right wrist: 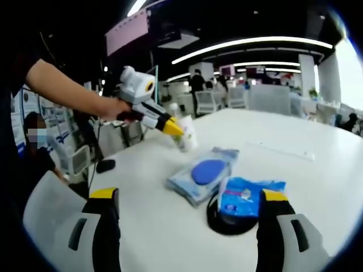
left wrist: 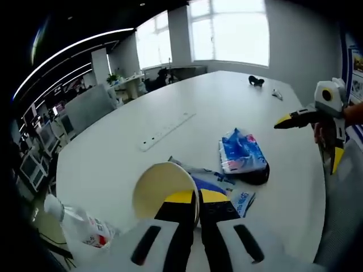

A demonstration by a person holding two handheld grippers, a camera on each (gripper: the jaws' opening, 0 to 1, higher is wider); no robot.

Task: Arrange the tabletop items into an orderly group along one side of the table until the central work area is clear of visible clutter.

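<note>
Paper cup, pale yellow inside and white outside [left wrist: 164, 190], was pinched by its rim in the left claw [left wrist: 197, 211], lifted off the white bench [left wrist: 204, 107], its open mouth tipped toward that camera. Right claw [right wrist: 187, 212] stood wide and empty, the blue-and-white soft packet [right wrist: 245, 199] on a black round disc [right wrist: 227, 222] lying dead ahead between its jaws, close in. Clear plastic wrapped pack with a blue oval [right wrist: 203, 174] lay just beyond, long axis slanting up-right. Right claw was nearer both; judged next pick was the packet.
</note>
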